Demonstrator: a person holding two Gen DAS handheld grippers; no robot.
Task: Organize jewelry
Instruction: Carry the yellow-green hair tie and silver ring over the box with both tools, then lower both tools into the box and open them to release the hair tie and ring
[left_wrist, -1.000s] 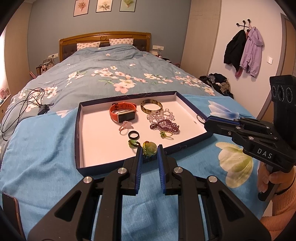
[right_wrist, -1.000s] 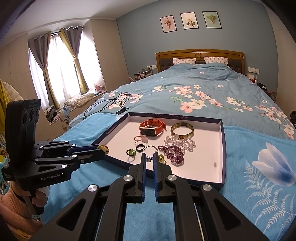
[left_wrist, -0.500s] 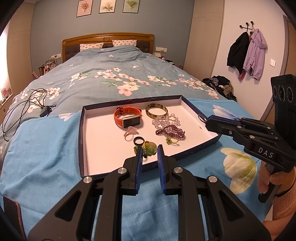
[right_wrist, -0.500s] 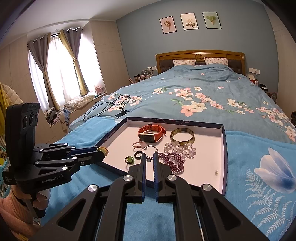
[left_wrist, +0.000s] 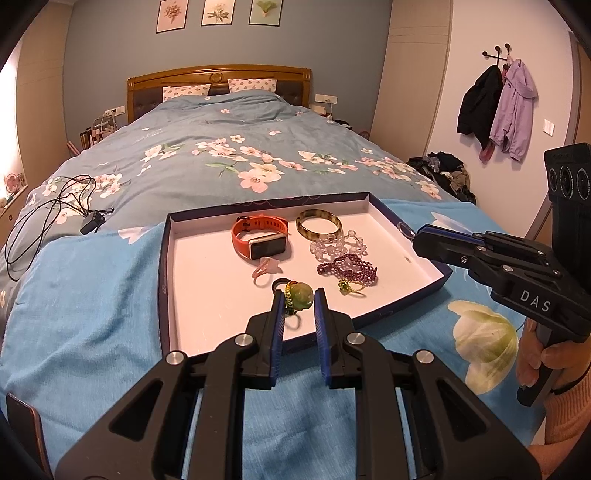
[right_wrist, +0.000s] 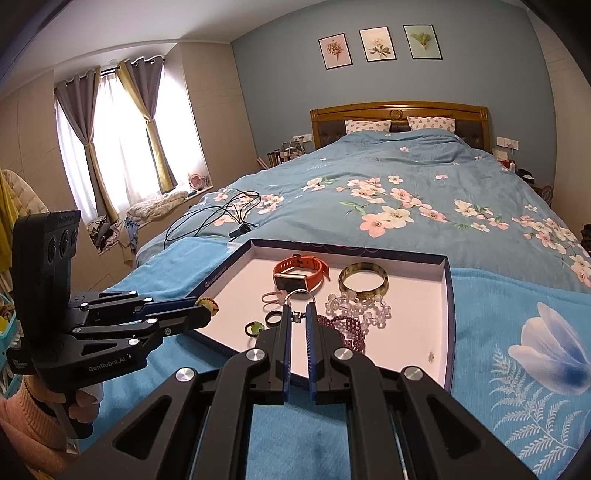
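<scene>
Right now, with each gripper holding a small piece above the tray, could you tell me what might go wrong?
1. The left gripper pinches the green bead ring only at its fingertips; it could slip out and land on the blue blanket.
2. The right gripper holds a thin silver ring directly above the purple bracelet; lowered there, the two might tangle.

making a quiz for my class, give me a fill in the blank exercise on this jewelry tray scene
1. The left gripper holds a ring with a ____ stone.
2. The watch in the tray has an ____ strap.
3. The right gripper holds a thin silver ____.
4. The purple beaded bracelet lies inside the ____.

Missing words: green; orange; ring; tray
</scene>
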